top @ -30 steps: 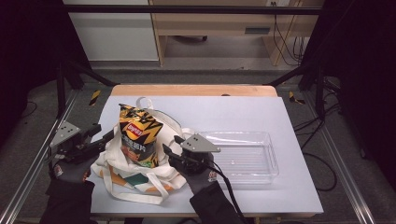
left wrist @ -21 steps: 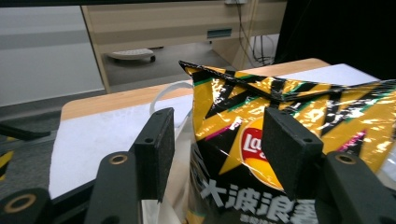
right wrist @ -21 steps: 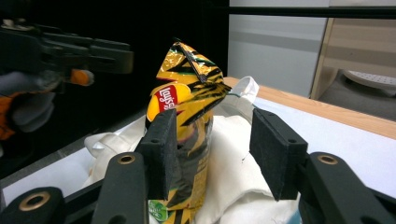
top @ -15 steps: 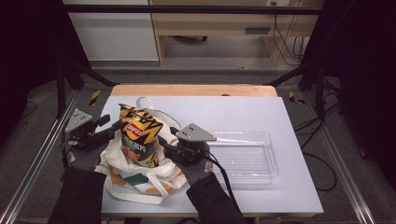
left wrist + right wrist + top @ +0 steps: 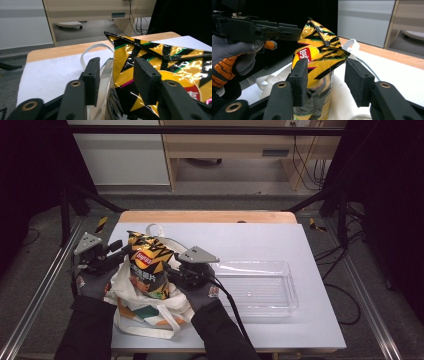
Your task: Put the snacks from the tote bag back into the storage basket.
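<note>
Desk (image 5: 280,240): white top, wooden far edge, clear tray (image 5: 260,287) at right.
Chip bag (image 5: 147,265): upright in the cloth tote (image 5: 145,312), between my claws.
Left claw (image 5: 116,75): spread, just been closing, bag edge between jaws.
Right claw (image 5: 325,80): spread around bag, pads apart from it.

The high view looks forward and down on the whole counter (image 5: 280,245) from above the person's side. The two gripper views sit low and very near, each looking along its own jaws from opposite sides. All three views share the chip bag (image 5: 147,265) (image 5: 160,67) (image 5: 317,57).
</note>
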Demonstrator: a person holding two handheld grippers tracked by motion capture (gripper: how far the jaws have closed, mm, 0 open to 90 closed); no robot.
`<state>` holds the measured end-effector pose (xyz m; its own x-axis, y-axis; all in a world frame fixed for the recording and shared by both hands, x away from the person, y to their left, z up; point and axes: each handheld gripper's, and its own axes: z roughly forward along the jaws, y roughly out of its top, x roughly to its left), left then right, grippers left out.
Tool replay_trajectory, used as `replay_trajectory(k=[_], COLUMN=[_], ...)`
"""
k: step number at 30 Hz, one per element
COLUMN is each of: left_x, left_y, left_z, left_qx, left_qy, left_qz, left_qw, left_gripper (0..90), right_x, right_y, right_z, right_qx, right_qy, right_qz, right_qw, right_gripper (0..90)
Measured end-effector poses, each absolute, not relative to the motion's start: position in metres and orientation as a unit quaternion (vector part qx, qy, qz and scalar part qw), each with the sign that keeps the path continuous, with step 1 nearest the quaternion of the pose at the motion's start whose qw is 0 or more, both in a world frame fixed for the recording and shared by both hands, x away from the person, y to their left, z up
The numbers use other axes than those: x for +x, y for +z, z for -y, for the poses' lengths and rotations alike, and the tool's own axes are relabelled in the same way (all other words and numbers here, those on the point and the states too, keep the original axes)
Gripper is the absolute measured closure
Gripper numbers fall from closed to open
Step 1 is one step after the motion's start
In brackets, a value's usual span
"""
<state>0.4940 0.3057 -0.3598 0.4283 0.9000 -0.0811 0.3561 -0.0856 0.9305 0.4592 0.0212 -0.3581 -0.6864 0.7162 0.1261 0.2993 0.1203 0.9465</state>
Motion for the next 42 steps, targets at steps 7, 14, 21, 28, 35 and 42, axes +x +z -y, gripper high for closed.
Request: replay_trajectory(k=[7, 14, 21, 28, 35, 42], left_x=[0.497, 0.494, 0.490, 0.477, 0.476, 0.489], left_y=[-0.365, -0.364, -0.362, -0.355, -0.353, -0.363], left_z=[-0.306, -0.308, -0.310, -0.308, -0.307, -0.307], left_qx=[0.685, 0.686, 0.688, 0.690, 0.674, 0.681], left_qy=[0.258, 0.257, 0.262, 0.261, 0.292, 0.269], left_qz=[-0.461, -0.461, -0.459, -0.442, -0.455, -0.454], left_qw=[0.502, 0.501, 0.498, 0.511, 0.503, 0.508], left_gripper=[71.9, 84.0, 89.4, 89.9, 81.5, 64.9], right_x=[0.462, 0.459, 0.457, 0.454, 0.451, 0.451], right_y=[-0.360, -0.360, -0.360, -0.355, -0.354, -0.356], right_z=[-0.024, -0.026, -0.028, -0.026, -0.027, -0.025], right_qx=[0.352, 0.351, 0.341, 0.339, 0.334, 0.332], right_qy=[0.559, 0.556, 0.559, 0.566, 0.562, 0.561], right_qz=[-0.727, -0.728, -0.732, -0.728, -0.732, -0.734], right_qw=[0.188, 0.193, 0.186, 0.186, 0.193, 0.192], right_gripper=[65.0, 81.3, 89.0, 89.8, 90.0, 89.8])
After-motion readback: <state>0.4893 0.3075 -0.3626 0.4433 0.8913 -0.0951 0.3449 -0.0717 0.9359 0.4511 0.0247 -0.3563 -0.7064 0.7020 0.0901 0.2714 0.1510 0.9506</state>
